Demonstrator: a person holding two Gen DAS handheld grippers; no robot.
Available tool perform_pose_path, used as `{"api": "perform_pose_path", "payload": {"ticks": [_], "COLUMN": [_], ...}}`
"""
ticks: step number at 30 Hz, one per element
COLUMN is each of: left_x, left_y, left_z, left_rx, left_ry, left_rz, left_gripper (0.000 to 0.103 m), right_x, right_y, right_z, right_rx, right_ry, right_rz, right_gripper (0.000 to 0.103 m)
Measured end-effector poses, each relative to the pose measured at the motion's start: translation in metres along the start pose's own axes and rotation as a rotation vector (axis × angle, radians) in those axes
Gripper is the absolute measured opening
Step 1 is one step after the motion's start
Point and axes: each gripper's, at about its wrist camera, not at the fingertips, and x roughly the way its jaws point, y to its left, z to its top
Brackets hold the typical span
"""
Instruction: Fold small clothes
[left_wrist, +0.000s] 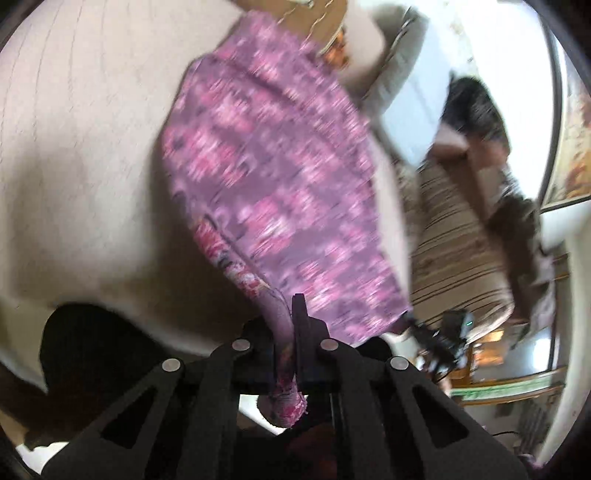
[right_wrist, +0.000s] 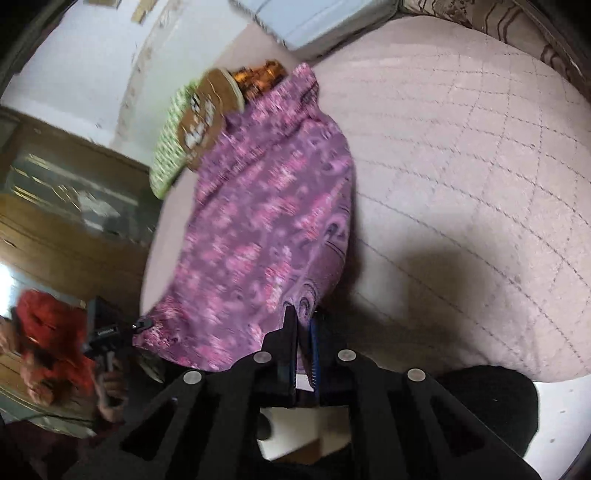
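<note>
A purple garment with a pink floral print (left_wrist: 273, 177) hangs stretched out above a pale quilted bed (left_wrist: 81, 122). My left gripper (left_wrist: 286, 325) is shut on one near corner of it, with cloth bunched between the jaws. My right gripper (right_wrist: 303, 328) is shut on the other near corner of the same garment (right_wrist: 266, 229). The far end of the garment reaches the pile of clothes. Both views are motion-blurred.
A pile of other clothes, brown and green-checked (right_wrist: 192, 122), lies at the far end of the quilted bed (right_wrist: 461, 166). A striped sofa (left_wrist: 454, 251) and a person (left_wrist: 476, 110) are on the right in the left wrist view. A wooden cabinet (right_wrist: 66, 206) stands on the left in the right wrist view.
</note>
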Motion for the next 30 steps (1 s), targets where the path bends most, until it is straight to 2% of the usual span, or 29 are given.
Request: {"api": "perform_pose_path", "payload": {"ticks": [6, 12, 16, 19, 24, 30], "left_x": [0.004, -0.007, -0.009, -0.007, 0.001, 0.028], "left_y": [-0.011, -0.010, -0.014, -0.021, -0.027, -0.019], "left_z": [0.025, 0.044, 0.070, 0.103, 0.163, 0.244], "left_rx": [-0.010, -0.027, -0.048, -0.049, -0.059, -0.094], "left_ry": [-0.022, -0.053, -0.093, -0.133, -0.199, -0.246], "left_rz": [-0.036, -0.055, -0.066, -0.058, -0.049, -0.010], "left_gripper": [0.005, 0.005, 0.005, 0.005, 0.005, 0.005], "right_x": [0.006, 0.013, 0.016, 0.016, 0.024, 0.067], "right_y": [0.021, 0.029, 0.033, 0.040, 0.053, 0.045], "right_z": [0.020, 0.042, 0.060, 0.082, 0.143, 0.216], "right_rx": [0.015, 0.023, 0.030, 0.022, 0.012, 0.073], "right_ry": [-0.030, -0.044, -0.059, -0.090, -0.174, -0.225], "right_rz": [0.105, 0.138, 0.170, 0.198, 0.218, 0.216], "right_gripper": [0.006, 0.006, 0.006, 0.006, 0.006, 0.006]}}
